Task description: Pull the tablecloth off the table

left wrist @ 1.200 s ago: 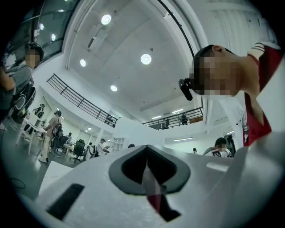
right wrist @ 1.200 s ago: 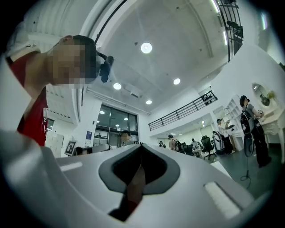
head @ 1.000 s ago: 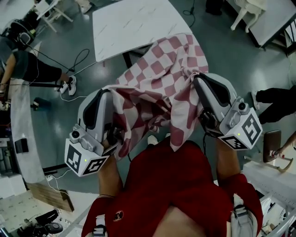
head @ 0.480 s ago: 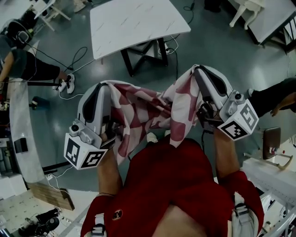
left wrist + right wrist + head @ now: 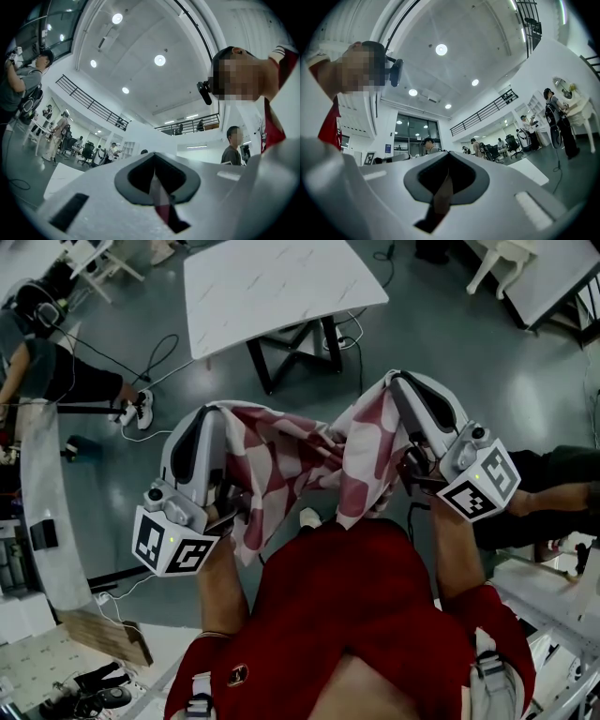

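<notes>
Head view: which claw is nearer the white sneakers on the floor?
Left. The left claw sits just right of the sneakers; the right claw is across the bunched tablecloth, farther right.

No legible words or numbers. Square markers on left cube (image 5: 173,545) and right cube (image 5: 480,486) (patterns, not letters). Shirt emblem (image 5: 240,676) too small to read.
</notes>
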A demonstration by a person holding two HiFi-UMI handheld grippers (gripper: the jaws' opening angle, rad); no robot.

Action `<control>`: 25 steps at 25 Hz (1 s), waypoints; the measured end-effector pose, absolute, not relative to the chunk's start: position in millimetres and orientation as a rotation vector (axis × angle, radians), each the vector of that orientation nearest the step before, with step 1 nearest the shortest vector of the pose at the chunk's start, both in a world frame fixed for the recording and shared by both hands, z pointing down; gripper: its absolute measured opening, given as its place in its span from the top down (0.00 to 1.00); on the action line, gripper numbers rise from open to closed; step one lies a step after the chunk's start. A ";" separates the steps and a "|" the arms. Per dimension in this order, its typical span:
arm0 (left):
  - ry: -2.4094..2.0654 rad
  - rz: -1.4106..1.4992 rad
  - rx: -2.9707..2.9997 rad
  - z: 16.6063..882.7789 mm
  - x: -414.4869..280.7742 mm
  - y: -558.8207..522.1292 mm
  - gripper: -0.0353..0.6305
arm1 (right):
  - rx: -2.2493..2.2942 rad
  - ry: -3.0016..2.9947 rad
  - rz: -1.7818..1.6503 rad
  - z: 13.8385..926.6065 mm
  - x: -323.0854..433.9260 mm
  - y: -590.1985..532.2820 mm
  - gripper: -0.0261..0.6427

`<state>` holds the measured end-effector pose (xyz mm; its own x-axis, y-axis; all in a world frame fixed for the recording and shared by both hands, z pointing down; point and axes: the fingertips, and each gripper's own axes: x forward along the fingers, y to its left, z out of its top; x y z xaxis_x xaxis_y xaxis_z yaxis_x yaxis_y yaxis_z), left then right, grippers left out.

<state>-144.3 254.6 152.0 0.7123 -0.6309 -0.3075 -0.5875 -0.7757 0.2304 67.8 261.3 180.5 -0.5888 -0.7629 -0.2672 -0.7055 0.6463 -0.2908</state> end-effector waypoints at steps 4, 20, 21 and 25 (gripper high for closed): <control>-0.991 -0.571 2.796 152.6 -145.1 251.7 0.94 | -1.187 2.515 -0.198 181.4 65.7 259.7 0.94; -0.975 -0.582 2.795 153.7 -144.6 250.7 0.94 | -1.216 2.541 -0.181 186.6 63.9 259.8 0.94; -0.977 -0.581 2.795 153.8 -144.9 250.9 0.94 | -1.215 2.540 -0.181 186.7 64.0 259.7 0.94; -0.983 -0.579 2.792 154.7 -146.0 251.6 0.94 | -1.213 2.541 -0.185 188.2 64.3 260.0 0.94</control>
<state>-146.0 251.6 154.7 0.7148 -0.6252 -0.3133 -0.5771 -0.7804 0.2405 64.3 260.0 188.2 -0.5888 -0.7753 -0.2284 -0.7341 0.6312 -0.2504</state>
